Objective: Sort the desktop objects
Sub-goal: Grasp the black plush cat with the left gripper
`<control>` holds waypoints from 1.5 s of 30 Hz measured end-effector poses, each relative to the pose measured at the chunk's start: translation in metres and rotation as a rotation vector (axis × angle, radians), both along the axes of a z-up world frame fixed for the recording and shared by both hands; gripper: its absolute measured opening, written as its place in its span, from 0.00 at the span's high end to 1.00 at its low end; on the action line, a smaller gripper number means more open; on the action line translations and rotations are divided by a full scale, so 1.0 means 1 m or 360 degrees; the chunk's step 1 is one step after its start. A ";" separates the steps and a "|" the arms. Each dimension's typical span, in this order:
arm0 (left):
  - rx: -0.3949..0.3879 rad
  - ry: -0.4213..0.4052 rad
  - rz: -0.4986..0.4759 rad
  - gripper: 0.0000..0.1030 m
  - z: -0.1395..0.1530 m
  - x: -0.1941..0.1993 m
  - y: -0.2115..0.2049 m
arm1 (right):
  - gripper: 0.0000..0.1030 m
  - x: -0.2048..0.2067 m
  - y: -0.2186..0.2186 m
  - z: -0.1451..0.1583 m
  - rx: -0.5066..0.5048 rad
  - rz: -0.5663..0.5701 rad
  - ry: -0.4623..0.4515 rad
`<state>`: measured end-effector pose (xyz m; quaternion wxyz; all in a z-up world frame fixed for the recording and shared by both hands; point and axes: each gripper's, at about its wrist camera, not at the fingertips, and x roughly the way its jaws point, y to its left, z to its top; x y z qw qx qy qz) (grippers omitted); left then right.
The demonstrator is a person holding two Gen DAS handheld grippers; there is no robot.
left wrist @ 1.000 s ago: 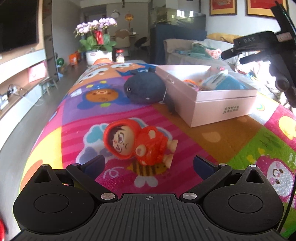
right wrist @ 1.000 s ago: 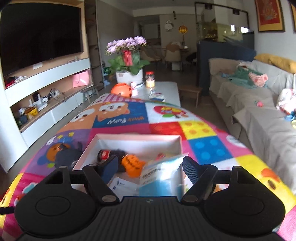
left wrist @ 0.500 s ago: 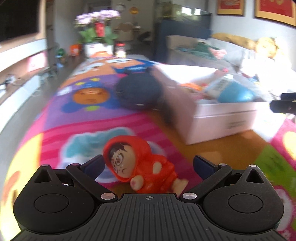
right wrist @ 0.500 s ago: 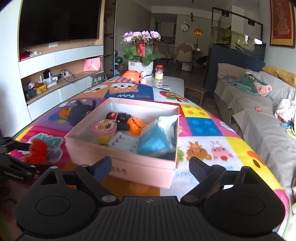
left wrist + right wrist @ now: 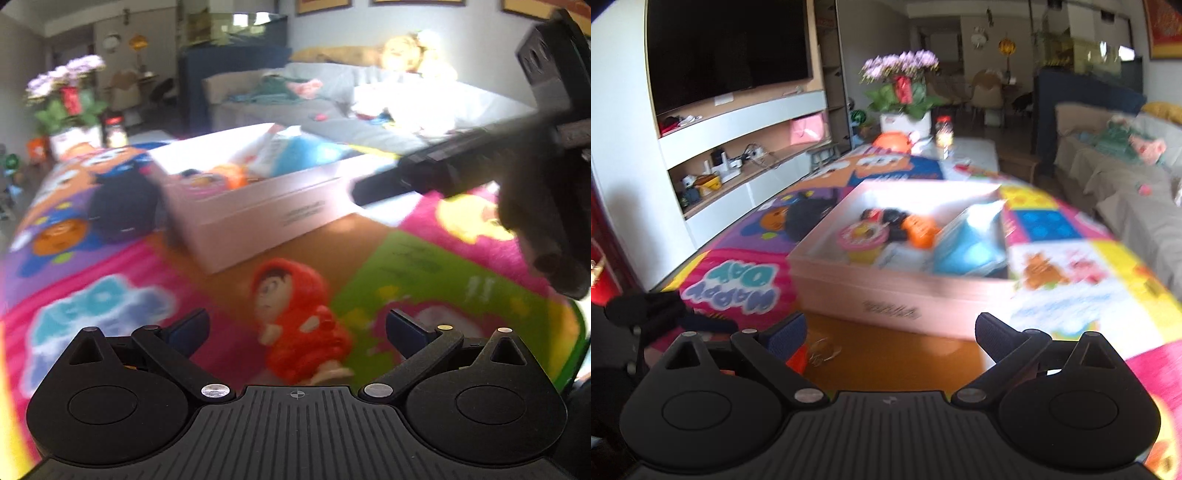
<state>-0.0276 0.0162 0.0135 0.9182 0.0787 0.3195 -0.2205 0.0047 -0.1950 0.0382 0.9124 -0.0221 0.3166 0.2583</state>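
— How far is the sorting?
— Several things already lie in the box (image 5: 905, 291). The red doll (image 5: 299, 325) lies near, between my left gripper's (image 5: 295, 332) spread jaws, ungrasped. My right gripper (image 5: 890, 338) is apart, empty.

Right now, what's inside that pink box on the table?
The pink box holds a blue packet, an orange toy, a pink-rimmed yellow cup and something dark. Whatever lies beneath them is covered.
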 end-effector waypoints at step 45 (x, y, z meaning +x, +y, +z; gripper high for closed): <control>0.0803 -0.0430 0.0205 0.20 -0.024 0.161 0.015 | 0.13 0.020 -0.037 0.004 0.0018 -0.0174 0.0033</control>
